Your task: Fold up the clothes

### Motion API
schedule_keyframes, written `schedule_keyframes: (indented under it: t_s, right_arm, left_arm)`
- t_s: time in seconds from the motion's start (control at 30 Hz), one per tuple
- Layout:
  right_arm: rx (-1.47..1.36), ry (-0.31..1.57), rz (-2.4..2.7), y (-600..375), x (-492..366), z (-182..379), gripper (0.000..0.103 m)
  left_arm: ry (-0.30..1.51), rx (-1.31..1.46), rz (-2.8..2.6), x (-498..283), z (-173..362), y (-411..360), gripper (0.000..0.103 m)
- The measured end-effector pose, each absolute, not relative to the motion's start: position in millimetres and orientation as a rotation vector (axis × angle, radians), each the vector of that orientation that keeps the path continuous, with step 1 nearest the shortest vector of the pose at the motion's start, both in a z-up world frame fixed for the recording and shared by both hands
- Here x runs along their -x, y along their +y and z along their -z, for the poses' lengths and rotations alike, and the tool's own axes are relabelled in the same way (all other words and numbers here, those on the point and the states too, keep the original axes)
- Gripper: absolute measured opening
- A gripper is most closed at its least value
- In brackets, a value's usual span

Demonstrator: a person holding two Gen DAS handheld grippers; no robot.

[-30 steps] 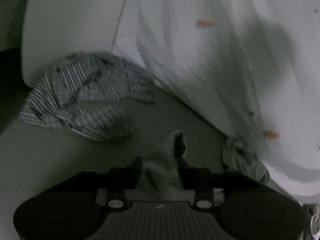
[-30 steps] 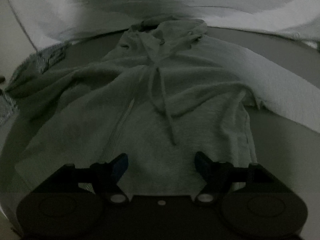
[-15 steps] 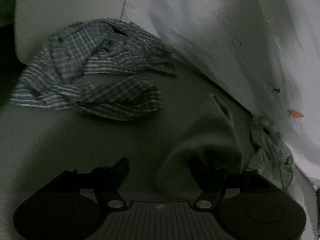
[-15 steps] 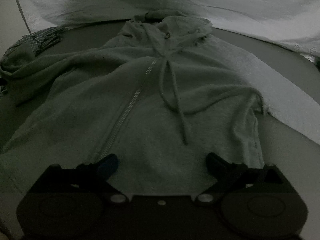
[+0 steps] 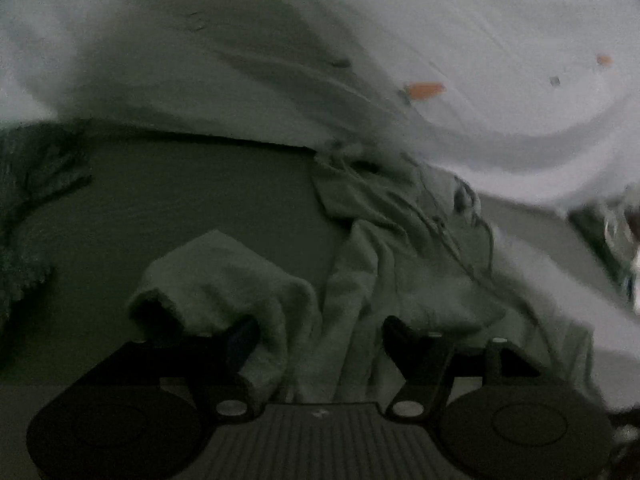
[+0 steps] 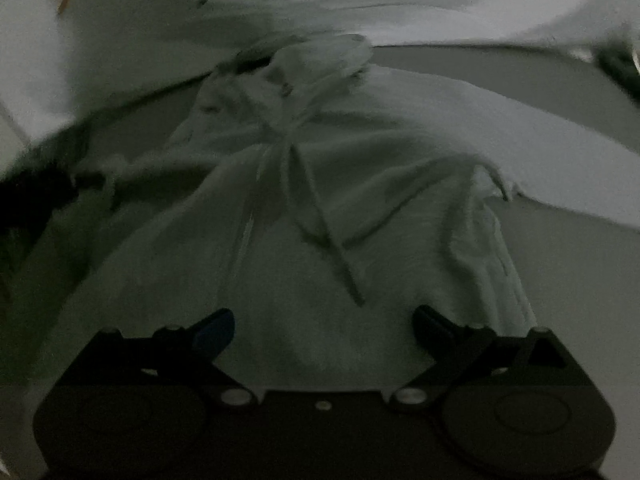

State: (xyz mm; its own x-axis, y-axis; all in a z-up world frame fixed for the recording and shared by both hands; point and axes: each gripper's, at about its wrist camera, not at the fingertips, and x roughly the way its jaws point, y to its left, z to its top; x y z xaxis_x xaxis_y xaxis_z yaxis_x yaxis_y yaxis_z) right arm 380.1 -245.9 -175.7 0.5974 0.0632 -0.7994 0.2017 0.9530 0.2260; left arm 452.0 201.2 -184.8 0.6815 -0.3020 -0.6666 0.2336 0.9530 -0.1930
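Observation:
A grey zip hoodie lies spread front-up on the dark surface, its hood at the far end and its drawstring trailing down the chest. My right gripper hovers over the hem with its jaws wide open and only flat cloth beneath. In the left wrist view one sleeve lies bunched, its cuff draped over the left finger. My left gripper is opening. Loose sleeve cloth lies between its jaws, and the pads do not press on it. The hoodie's body is rumpled just beyond.
A white sheet with small orange carrot prints is heaped along the far side. A checked garment lies at the left edge. A pale cloth strip runs along the hoodie's right side on the dark surface.
The left gripper, shut on the sleeve end a second ago, has let go and swung right toward the hoodie's body. The checked garment slid to the view's edge. The right jaws opened wider.

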Motion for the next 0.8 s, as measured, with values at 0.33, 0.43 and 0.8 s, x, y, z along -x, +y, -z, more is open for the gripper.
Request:
schedule_keyframes:
  t_s: [0.33,0.43,0.8]
  right_arm:
    - [-0.355,0.935,0.087,-250.1,-416.9,143.8,0.038]
    - [-0.334,0.946,0.013,-235.1,-439.7,136.9,0.035]
    - [-0.159,1.065,-0.104,-174.4,-495.7,162.0,0.052]
  left_arm:
    - [0.846,0.388,0.04,-448.5,165.9,281.9,0.071]
    - [0.907,0.394,-0.052,-456.8,169.4,293.8,0.071]
    - [0.977,0.318,-0.051,-487.0,182.0,285.3,0.077]
